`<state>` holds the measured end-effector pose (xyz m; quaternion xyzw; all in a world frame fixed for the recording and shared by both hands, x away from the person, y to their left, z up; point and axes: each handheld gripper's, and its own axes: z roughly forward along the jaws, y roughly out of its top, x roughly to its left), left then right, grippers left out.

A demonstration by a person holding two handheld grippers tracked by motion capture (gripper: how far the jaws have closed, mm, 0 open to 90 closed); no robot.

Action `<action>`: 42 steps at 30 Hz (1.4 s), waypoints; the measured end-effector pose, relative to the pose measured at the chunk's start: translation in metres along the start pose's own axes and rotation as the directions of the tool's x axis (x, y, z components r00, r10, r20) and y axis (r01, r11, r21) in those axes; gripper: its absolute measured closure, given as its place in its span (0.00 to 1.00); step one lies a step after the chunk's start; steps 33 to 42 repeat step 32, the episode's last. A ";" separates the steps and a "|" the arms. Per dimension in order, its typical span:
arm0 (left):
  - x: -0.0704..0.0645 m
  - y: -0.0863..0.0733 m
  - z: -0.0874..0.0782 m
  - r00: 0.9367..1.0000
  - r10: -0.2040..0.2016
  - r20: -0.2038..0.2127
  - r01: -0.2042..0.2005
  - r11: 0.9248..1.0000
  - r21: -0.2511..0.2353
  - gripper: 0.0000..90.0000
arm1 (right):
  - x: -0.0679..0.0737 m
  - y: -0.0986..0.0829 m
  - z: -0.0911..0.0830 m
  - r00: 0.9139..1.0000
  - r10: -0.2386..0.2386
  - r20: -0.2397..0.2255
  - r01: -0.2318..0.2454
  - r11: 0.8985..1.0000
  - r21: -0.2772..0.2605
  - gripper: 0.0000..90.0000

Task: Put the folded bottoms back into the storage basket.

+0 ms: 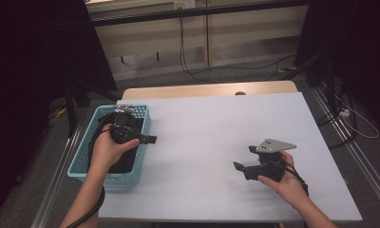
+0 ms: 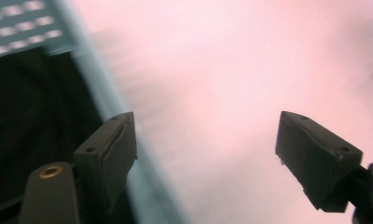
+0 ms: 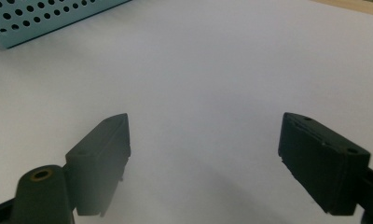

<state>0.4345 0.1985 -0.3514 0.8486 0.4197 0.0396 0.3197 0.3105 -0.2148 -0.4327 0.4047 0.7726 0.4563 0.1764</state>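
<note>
The left gripper (image 1: pixel 147 139) hung over the right rim of the light-blue perforated basket (image 1: pixel 81 152), its jaws spread wide and holding nothing, one jaw above the dark contents (image 1: pixel 124 161) inside the basket and the other out over the white table (image 1: pixel 212 128). The right gripper (image 1: pixel 242 159) hovered above the table well to the right of the basket, jaws likewise wide apart and empty, pointing toward it.

The wide white table (image 1: pixel 216 142) lies bare between the two hands, open for passage all the way across. At its left edge the light-blue basket (image 1: pixel 145 124) raises perforated walls, with dark contents inside. The left gripper (image 1: pixel 147 139) hangs over that right wall, jaws wide; the right gripper (image 1: pixel 240 164) hovers jaws apart above bare tabletop.
</note>
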 end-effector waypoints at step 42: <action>-0.051 -0.061 0.058 0.978 0.169 0.124 -0.166 0.986 -0.035 0.14 | -0.007 -0.034 -0.027 0.999 -0.029 0.027 0.027 0.996 0.088 0.17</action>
